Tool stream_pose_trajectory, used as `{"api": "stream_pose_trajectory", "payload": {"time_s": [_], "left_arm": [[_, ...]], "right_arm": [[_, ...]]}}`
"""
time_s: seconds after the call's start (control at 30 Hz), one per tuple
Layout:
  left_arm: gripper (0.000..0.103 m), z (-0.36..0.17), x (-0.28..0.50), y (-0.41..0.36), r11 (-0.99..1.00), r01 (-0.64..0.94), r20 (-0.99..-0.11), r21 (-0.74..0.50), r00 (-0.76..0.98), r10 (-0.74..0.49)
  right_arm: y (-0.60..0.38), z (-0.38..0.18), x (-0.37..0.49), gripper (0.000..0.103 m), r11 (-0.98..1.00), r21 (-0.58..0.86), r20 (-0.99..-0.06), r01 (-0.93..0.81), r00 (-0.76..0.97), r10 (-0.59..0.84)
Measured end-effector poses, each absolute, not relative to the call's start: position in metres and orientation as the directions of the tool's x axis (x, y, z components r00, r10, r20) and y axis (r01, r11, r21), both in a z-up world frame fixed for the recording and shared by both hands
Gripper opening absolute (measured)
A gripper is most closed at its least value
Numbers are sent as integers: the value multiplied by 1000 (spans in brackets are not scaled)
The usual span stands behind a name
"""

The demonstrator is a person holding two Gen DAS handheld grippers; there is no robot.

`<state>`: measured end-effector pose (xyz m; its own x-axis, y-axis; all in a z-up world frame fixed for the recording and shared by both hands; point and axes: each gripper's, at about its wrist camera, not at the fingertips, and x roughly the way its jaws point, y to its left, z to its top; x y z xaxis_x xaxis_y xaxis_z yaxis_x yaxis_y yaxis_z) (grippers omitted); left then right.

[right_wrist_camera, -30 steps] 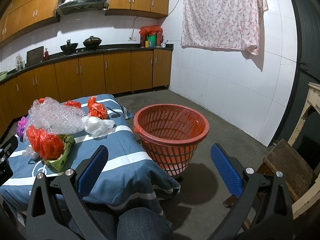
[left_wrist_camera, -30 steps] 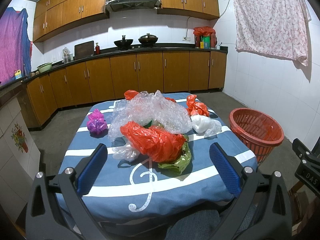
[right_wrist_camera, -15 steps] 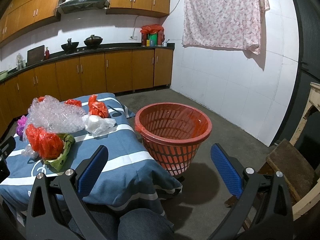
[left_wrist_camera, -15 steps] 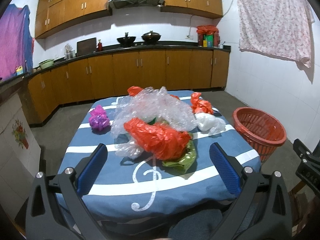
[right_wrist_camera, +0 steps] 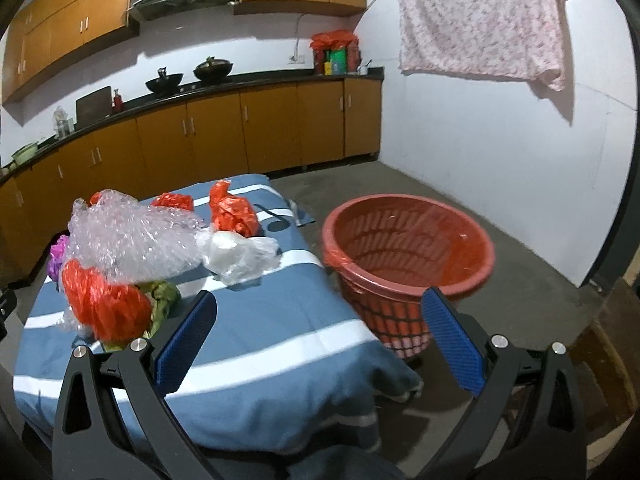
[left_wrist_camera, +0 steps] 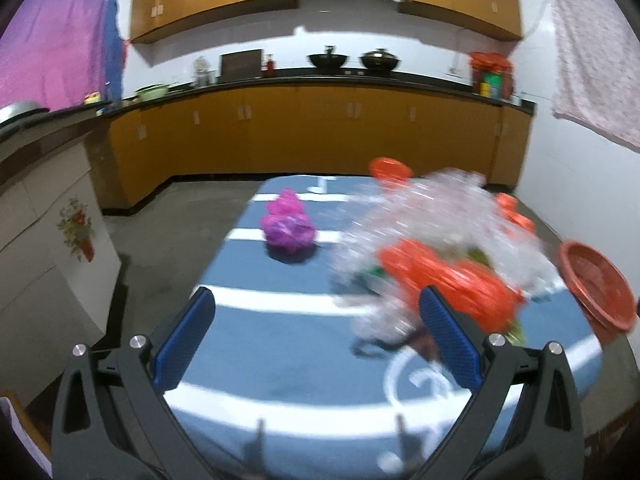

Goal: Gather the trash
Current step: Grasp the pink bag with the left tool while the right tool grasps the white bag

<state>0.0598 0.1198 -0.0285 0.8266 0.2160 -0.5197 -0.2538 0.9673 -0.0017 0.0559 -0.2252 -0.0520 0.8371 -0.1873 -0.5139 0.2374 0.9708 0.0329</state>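
Left gripper [left_wrist_camera: 316, 340]: jaws spread wide, nothing between the blue pads, nothing touched. Its view has swung leftward since half a second ago; the trash heap that sat centred between the fingers now lies off to the right, and the picture is motion-blurred. Judged meaning: the left tool is turning toward the lone piece on the left of the table, likely the first pick.

Right gripper [right_wrist_camera: 318, 334]: jaws equally wide, empty, hanging above the near right corner of the table. Its view is little changed, only shifted slightly closer.

Table [left_wrist_camera: 256, 328]: covered in blue cloth with white stripes and a music-note motif. No trash has left it yet; the task is at its start.

Orange bag [left_wrist_camera: 452, 280]: nearest item of the heap, crumpled, partly hidden behind the left tool's right finger in the left view. A green bag [right_wrist_camera: 162, 296] lies under its edge.

Bubble wrap [right_wrist_camera: 132, 240]: large clear bundle, resting on and behind the orange bag.

White bag [right_wrist_camera: 236, 254]: just beside the bubble wrap, toward the basket side.

Purple bag [left_wrist_camera: 286, 228]: alone, well apart from the heap.

Small orange bags [right_wrist_camera: 232, 214]: at the far end of the table.

Basket [right_wrist_camera: 408, 252]: red, slatted, on the floor just beside the table's right edge; appears empty.
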Motion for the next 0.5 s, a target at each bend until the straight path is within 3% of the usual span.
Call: {"api": "stream_pose_trajectory", "payload": {"time_s": [0.17,0.5], "left_arm": [[99,-30,102,168,941,-336,-550,-39,793,261],[99,-69,200,208,931,-364,-659,14,698,282]], "right_arm": [[-217,-57,94,101,978,27,-524,208,836,-163],[-192,-81,170,101,992,0,-573,123,813,-101]]}}
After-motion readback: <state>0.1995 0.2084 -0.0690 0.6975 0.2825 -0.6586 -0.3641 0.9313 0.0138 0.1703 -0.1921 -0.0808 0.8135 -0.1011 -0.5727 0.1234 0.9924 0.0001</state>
